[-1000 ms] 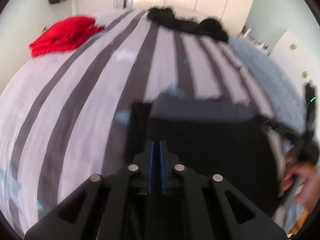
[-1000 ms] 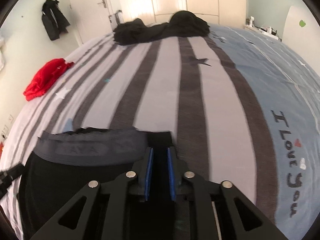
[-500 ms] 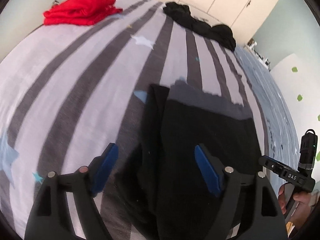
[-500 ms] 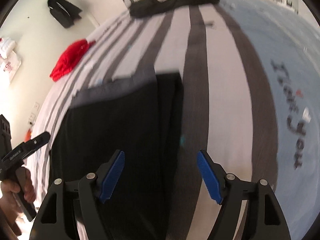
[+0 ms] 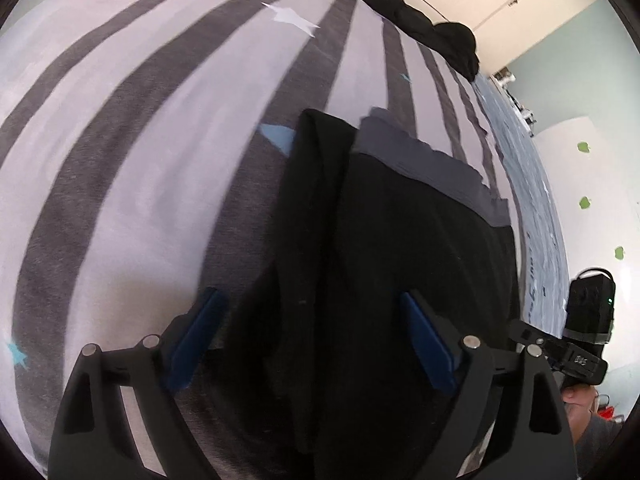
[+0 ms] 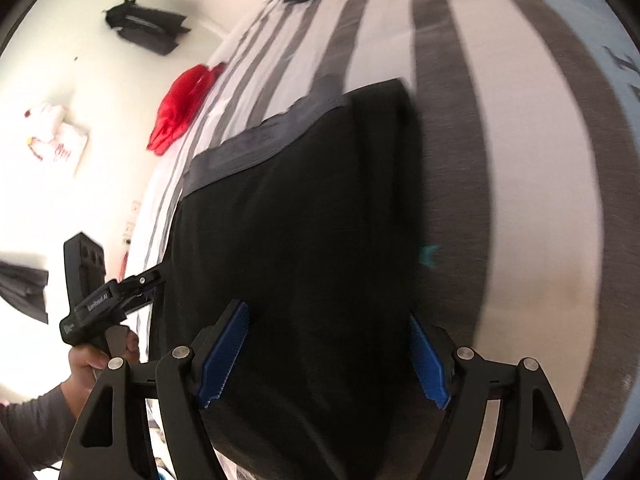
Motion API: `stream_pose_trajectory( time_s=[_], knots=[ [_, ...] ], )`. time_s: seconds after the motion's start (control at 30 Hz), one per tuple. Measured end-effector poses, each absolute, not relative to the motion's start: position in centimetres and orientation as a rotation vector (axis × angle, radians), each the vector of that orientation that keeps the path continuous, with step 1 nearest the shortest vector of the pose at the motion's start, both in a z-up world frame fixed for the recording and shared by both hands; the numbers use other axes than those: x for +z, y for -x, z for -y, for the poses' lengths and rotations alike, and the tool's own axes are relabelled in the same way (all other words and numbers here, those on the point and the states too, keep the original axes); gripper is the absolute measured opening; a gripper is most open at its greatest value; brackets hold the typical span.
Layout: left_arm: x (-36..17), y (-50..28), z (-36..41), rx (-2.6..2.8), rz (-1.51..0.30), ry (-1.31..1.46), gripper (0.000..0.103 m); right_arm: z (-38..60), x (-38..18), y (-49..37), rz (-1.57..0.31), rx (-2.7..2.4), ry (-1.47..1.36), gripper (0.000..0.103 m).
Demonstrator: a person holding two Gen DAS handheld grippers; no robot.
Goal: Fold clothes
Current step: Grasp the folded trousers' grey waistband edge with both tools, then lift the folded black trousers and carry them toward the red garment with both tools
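A black garment (image 5: 400,240) with a grey waistband (image 5: 432,168) lies folded flat on the striped bed cover (image 5: 140,160). My left gripper (image 5: 316,340) hangs over its near left part, jaws still opening. The blue pads (image 5: 200,336) are wide apart and press on nothing. My right gripper (image 6: 326,356) hovers over the garment (image 6: 300,220) near its right edge, jaws also still opening and nothing gripped. Each view shows the other gripper, held in a hand: the right gripper (image 5: 576,360) and the left gripper (image 6: 108,300).
A red garment (image 6: 180,108) lies near the bed's far left edge. A pile of black clothes (image 5: 420,28) sits at the far end of the bed. A dark bag (image 6: 144,28) hangs on the wall. White wardrobe doors stand behind the bed.
Both grippers were shut on the black garment a second ago and have let go and opened wide. Both have tipped downward, and the garment now lies flat below them.
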State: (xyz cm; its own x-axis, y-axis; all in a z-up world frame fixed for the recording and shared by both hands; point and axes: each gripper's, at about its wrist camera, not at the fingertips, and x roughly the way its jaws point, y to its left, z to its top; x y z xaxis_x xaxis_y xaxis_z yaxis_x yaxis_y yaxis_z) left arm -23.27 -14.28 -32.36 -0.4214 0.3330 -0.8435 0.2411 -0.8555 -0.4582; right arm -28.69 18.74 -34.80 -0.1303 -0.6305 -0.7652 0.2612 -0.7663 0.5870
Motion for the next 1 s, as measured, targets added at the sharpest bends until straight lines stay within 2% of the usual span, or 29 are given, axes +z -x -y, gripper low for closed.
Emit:
stream_pose_trajectory(
  time_s=[0.07, 0.13, 0.23, 0.4, 0.47, 0.5, 0.53, 0.6, 0.63, 0.73, 1.0],
  knots=[
    [-32.3, 23.5, 14.1, 2.449, 0.82, 1.658, 0.082, -18.8, -35.1, 29.5, 0.471, -1.938, -1.554, 0.074],
    [-32.2, 23.6, 14.1, 2.422, 0.829, 1.651, 0.073, -19.2, -35.5, 30.3, 0.538, -1.915, -1.546, 0.072],
    [-31.9, 23.9, 13.8, 2.382, 0.831, 1.648, 0.065, -19.2, -35.7, 31.1, 0.545, -1.876, -1.538, 0.072],
    [-31.8, 24.4, 11.7, 2.356, 0.781, 1.646, 0.065, -19.0, -35.6, 31.5, 0.543, -1.838, -1.545, 0.072],
    [-31.7, 24.6, 10.7, 2.385, 0.726, 1.648, 0.065, -18.5, -35.7, 31.7, 0.537, -1.81, -1.54, 0.061],
    [-31.7, 24.7, 10.5, 2.394, 0.721, 1.643, 0.059, -18.3, -35.7, 31.8, 0.529, -1.794, -1.539, 0.04],
    [-31.7, 24.6, 10.6, 2.401, 0.73, 1.63, 0.048, -18.1, -35.7, 31.9, 0.519, -1.787, -1.541, 0.035],
    [-31.7, 24.1, 11.1, 2.414, 0.764, 1.614, 0.038, -18.1, -35.8, 31.9, 0.525, -1.787, -1.542, 0.028],
    [-31.6, 23.9, 11.2, 2.421, 0.769, 1.608, 0.032, -18.2, -35.8, 31.9, 0.534, -1.786, -1.544, 0.026],
    [-30.8, 23.7, 10.8, 2.448, 0.753, 1.604, 0.024, -18.5, -35.3, 31.7, 0.536, -1.8, -1.54, 0.021],
    [-27.1, 23.2, 12.2, 2.459, 0.79, 1.527, 0.02, -17.7, -30.3, 31.3, 0.499, -1.882, -1.515, 0.018]
  ],
)
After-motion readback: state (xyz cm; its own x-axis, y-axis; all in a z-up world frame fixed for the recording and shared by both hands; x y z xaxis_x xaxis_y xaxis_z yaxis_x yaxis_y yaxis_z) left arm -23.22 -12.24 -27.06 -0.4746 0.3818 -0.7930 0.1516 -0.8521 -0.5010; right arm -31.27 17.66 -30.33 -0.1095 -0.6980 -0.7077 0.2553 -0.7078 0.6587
